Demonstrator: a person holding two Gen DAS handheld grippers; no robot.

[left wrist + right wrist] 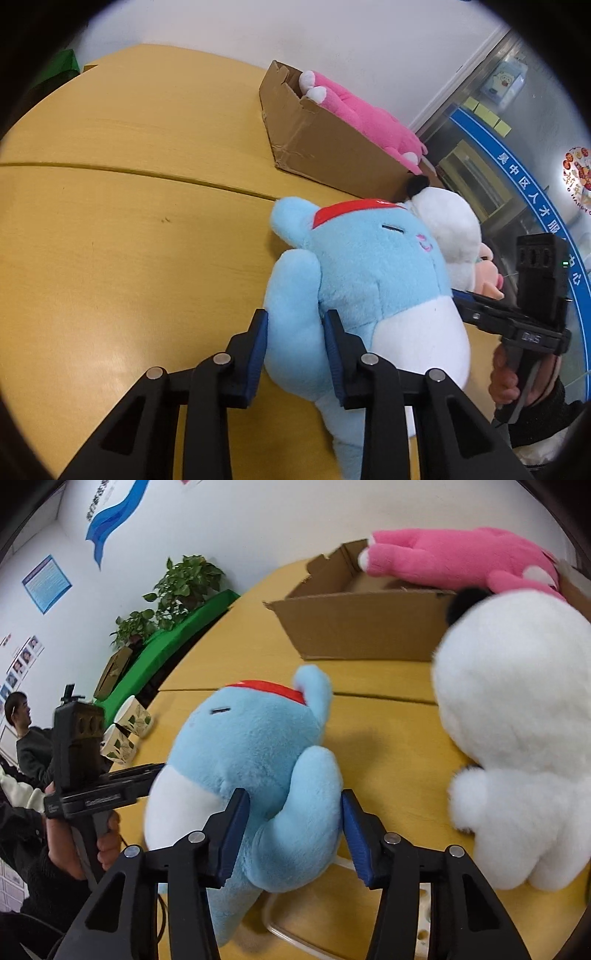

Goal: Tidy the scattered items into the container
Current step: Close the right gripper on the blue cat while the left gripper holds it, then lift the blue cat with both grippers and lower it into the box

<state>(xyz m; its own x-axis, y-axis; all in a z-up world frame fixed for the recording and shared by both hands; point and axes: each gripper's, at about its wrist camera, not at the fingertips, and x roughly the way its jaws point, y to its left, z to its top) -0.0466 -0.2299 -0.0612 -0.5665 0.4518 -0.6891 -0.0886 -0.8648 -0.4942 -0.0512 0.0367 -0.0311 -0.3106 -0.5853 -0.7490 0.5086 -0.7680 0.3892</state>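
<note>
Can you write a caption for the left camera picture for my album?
Left gripper squeezes the blue plush on the table, near the box.
</note>
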